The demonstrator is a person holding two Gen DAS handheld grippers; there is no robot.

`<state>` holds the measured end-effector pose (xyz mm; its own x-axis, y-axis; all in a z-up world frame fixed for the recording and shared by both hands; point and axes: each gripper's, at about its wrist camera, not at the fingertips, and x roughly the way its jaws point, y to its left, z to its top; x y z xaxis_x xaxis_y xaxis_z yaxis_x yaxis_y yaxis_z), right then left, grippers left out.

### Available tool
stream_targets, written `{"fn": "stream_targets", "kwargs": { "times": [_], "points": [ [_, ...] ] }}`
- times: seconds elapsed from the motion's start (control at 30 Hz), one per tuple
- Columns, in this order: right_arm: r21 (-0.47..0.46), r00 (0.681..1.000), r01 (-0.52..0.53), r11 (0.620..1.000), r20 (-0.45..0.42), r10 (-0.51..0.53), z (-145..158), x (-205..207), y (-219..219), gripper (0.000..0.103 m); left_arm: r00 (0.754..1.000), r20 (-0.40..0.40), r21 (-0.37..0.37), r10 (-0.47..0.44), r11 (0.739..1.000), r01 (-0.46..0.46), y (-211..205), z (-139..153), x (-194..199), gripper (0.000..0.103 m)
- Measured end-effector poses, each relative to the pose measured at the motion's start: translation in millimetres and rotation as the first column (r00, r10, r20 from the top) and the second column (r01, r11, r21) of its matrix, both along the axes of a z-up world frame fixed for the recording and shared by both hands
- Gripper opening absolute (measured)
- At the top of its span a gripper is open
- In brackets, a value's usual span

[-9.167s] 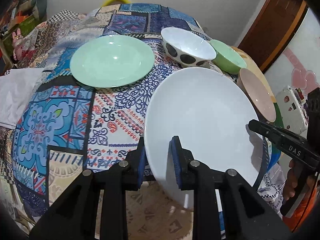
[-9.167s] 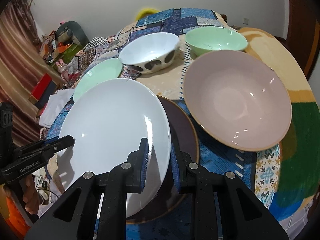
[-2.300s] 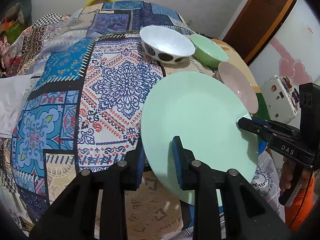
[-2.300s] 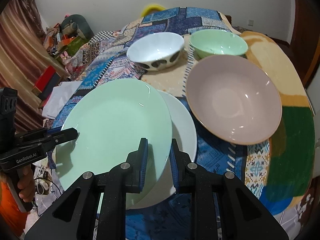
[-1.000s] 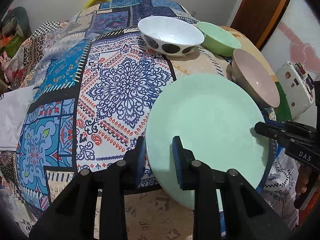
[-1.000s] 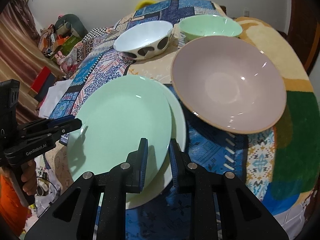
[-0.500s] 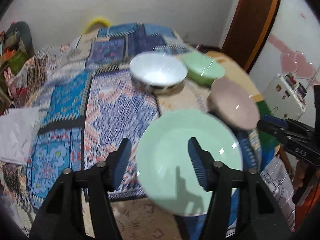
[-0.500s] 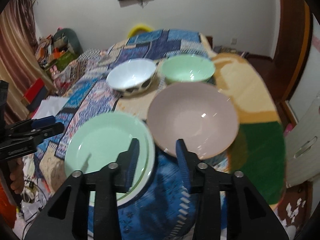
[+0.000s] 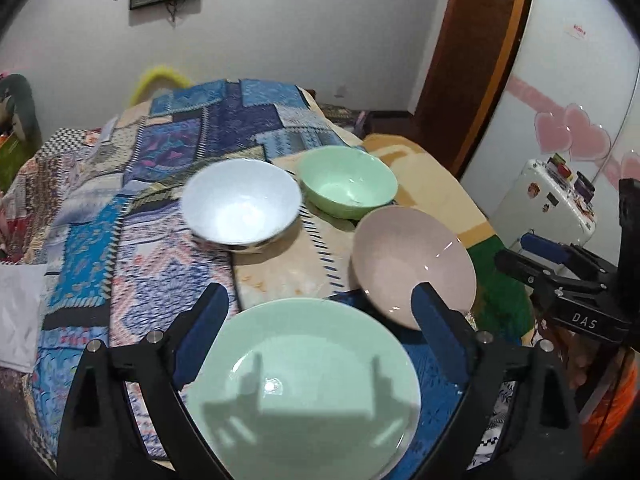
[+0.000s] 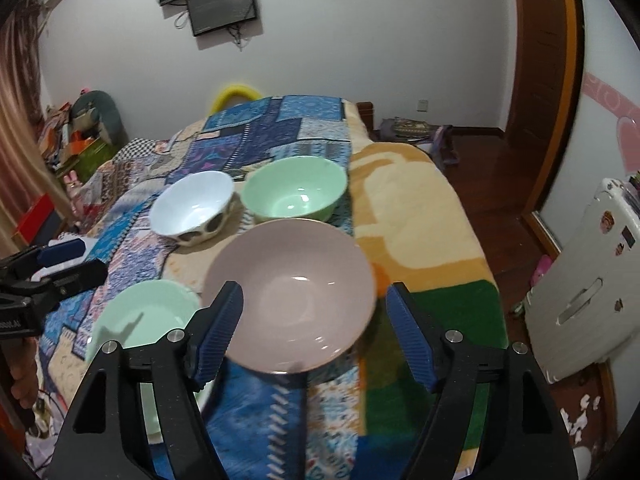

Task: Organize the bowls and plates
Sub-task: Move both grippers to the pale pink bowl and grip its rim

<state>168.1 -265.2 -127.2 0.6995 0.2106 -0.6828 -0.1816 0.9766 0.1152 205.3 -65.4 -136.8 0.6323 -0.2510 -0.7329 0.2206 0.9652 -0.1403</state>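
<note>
Green plate (image 9: 304,384) flat on patterned bedspread (image 9: 160,280), near edge, beside pink bowl (image 10: 290,294). Left gripper (image 9: 320,312), right gripper (image 10: 314,320): jaws just opened wide, nothing between pads.

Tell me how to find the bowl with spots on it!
Look at the bed with the patchwork blanket. Three bowls sit on it; the spotted bowl is the far left one, beside the green bowl and behind the pink bowl. Only it is white inside with dark spots outside.

Mint-green plate (image 9: 304,376); pink bowl (image 10: 292,292); white spotted bowl (image 10: 192,208); patchwork blue cloth (image 9: 80,248).
</note>
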Motion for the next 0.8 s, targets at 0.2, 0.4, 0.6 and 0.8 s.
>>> {"fn": "stream_targets", "kwargs": {
  "times": [0.2, 0.4, 0.6, 0.8],
  "points": [
    [0.013, 0.999, 0.030, 0.999, -0.040, -0.030, -18.6, 15.7, -15.3, 0.071, 0.997, -0.071, 0.016, -0.042, 0.999, 0.043, -29.4, -33.6, 31.4, 0.093],
    [0.042, 0.996, 0.039, 0.998, -0.084, -0.035, -39.6, 26.4, -22.6, 0.071, 0.990, -0.133, 0.012, -0.056, 0.998, 0.058, -47.4, -62.0, 57.3, 0.087],
    [0.070, 0.993, 0.027, 0.997, -0.117, -0.018, -54.6, 35.5, -24.9, 0.055, 0.982, -0.179, 0.001, -0.065, 0.998, 0.066, -56.2, -80.5, 73.2, 0.063],
    [0.104, 0.990, 0.015, 0.994, -0.143, 0.000, -66.1, 42.4, -25.1, 0.038, 0.971, -0.219, -0.030, -0.092, 0.996, 0.087, -61.6, -90.7, 82.4, 0.037]
  ]
}}
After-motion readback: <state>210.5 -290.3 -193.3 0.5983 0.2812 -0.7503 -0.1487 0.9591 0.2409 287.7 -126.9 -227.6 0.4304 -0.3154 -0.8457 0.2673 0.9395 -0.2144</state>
